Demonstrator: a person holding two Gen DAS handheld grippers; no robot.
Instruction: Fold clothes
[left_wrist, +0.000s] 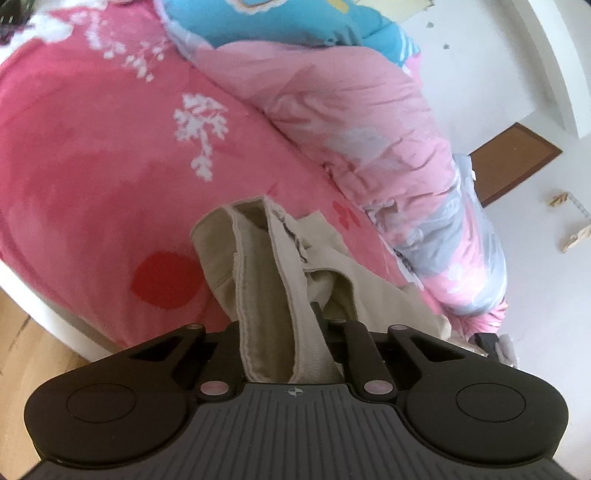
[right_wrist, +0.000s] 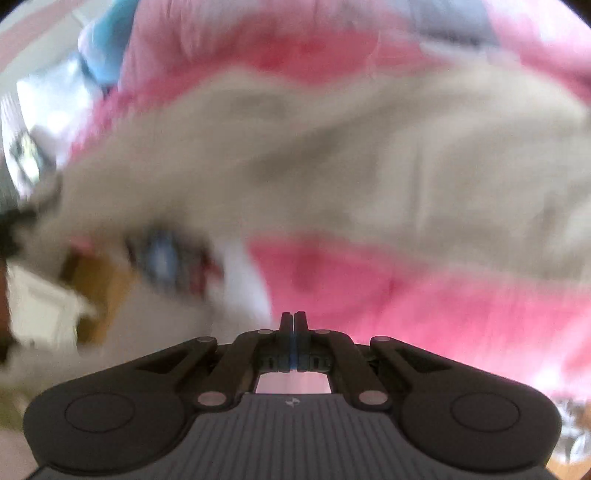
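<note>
Garment: a beige garment (left_wrist: 258, 266) lies on a bed, bunched into folds, with a stitched hem running up its near side; in the right wrist view it appears as a broad, blurred beige mass (right_wrist: 332, 155) across the middle of the picture.

Left gripper: the left gripper (left_wrist: 291, 332) has its jaws drawn narrow on a gathered band of the beige garment, which passes between the fingers and down toward the camera; the left finger is covered by cloth, the right finger (left_wrist: 317, 314) shows just beside it.

Right gripper: the right gripper (right_wrist: 293, 321) has its two fingers pressed together with nothing between them, held clear of the garment over pink cloth; this view is heavily smeared.

Bed sheet: a pink sheet (left_wrist: 92, 155) with white leaf prints and a red disc carries the garment.

Quilt: a pale pink, grey and blue quilt (left_wrist: 369, 110) is heaped along the right of the sheet, near the garment's far edge.

Floor: wooden flooring (left_wrist: 22, 350) shows at lower left, beyond the bed's white edge.

Wall: a white wall (left_wrist: 517, 55) stands at right, behind the quilt.
</note>
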